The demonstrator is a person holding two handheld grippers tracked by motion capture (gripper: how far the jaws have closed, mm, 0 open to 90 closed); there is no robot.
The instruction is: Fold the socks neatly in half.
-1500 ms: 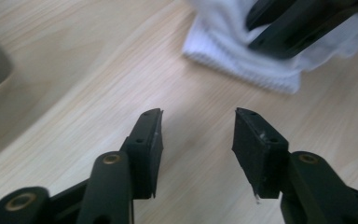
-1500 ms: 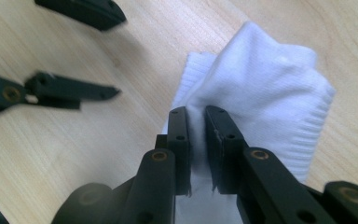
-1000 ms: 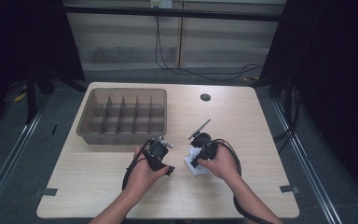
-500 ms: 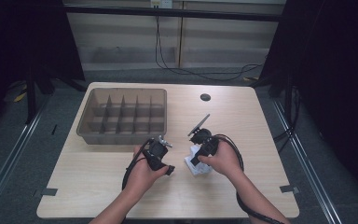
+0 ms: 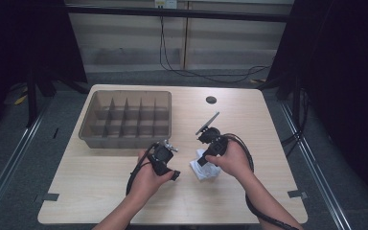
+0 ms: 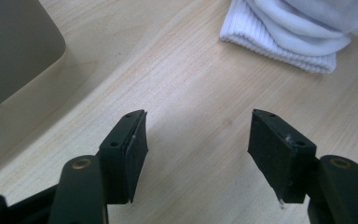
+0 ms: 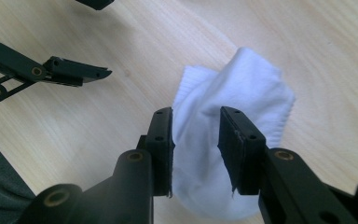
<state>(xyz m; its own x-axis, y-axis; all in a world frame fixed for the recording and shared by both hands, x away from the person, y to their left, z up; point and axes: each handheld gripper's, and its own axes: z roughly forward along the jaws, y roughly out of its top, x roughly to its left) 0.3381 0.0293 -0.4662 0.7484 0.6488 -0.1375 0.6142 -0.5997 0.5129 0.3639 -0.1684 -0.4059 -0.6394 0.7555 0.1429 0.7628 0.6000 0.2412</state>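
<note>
Right gripper view has the right gripper (image 7: 196,149) straddling the white sock (image 7: 233,107), its jaws just opening and seemingly only brushing the fabric. The sock lies crumpled on the table (image 5: 100,191), right of the left gripper (image 6: 198,149), whose jaws stand apart and hold nothing; the compartment tray (image 5: 127,117) sits farther left.

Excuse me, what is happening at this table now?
A person holds a gripper in each hand at a wooden table. The right gripper has a white sock between its jaws, which have just been opening; whether the pads press on it I cannot tell. The left gripper is open over bare wood, the sock lying just ahead of it. A grey divided tray stands at the far left, its visible compartments empty.
</note>
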